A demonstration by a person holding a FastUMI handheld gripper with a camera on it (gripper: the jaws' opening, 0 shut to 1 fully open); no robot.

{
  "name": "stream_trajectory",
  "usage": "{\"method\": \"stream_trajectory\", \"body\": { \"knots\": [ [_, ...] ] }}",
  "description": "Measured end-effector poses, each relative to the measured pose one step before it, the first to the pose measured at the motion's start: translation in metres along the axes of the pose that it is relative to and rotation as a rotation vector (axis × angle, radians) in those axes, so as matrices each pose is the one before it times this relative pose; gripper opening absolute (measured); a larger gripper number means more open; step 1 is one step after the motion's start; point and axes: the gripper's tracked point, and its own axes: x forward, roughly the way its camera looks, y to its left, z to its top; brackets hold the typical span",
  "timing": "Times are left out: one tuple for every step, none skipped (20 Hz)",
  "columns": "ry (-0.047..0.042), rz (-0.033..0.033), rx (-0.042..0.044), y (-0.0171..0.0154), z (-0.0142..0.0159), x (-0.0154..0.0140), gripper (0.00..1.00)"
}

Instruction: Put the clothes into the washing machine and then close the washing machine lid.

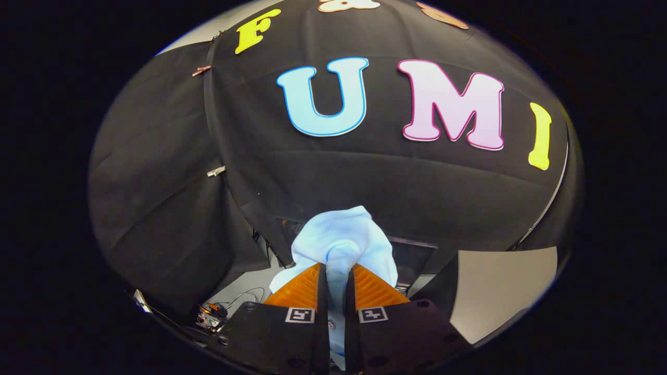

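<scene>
Two orange ribbed fingers of the gripper are pinched nearly together on a pale blue-white garment, both pads pressing into the fabric with just a thin fold of it between them. The cloth bunches up in a crumpled mound just ahead of and above the fingertips, spilling a little to the left of the left finger, and a strip of it runs back down through the narrow gap between the finger bases. Each black finger mount carries a small square fiducial marker. The garment is held up in the air, not resting on any surface I can make out. Beyond it hangs the booth's black cloth wall, pinned at a seam with small clips. Just behind the garment, partly hidden by it, sits a dark boxy shape; can't tell what it is. To the right of the fingers is a light grey flat surface. To the left, low down, loose cables and some small electronics lie on a grey floor area, too small to identify further.
</scene>
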Motion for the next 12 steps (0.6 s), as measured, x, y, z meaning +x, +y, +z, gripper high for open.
{"method": "stream_trajectory", "body": {
  "knots": [
    [0.00977, 0.00361, -0.00012, 0.00458, -0.00675, 0.00941, 0.16],
    [0.00678, 0.00327, -0.00061, 0.00399, -0.00779, 0.00983, 0.16],
    [0.01286, -0.00239, -0.00463, 0.0015, -0.00947, 0.01384, 0.16],
    [0.01904, -0.0003, -0.00429, 0.00055, -0.01134, 0.01136, 0.16],
    [0.02178, -0.00091, -0.00192, -0.00013, -0.01298, 0.01269, 0.16],
    [0.02536, -0.0063, -0.00239, -0.00137, -0.01302, 0.01303, 0.16],
    [0.02421, -0.00549, -0.00142, -0.00116, -0.01128, 0.01469, 0.16],
    [0.02154, -0.00252, 0.00299, -0.00109, -0.01208, 0.01434, 0.16],
    [0.02237, -0.00243, 0.00695, -0.0015, -0.01082, 0.01282, 0.16],
    [0.02148, -0.00217, 0.00943, -0.00168, -0.01121, 0.01631, 0.16],
    [0.02066, -0.00321, 0.00974, -0.00247, -0.0134, 0.01262, 0.16],
    [0.02085, -0.0035, 0.00888, -0.00298, -0.01257, 0.01359, 0.16]
  ]
}}
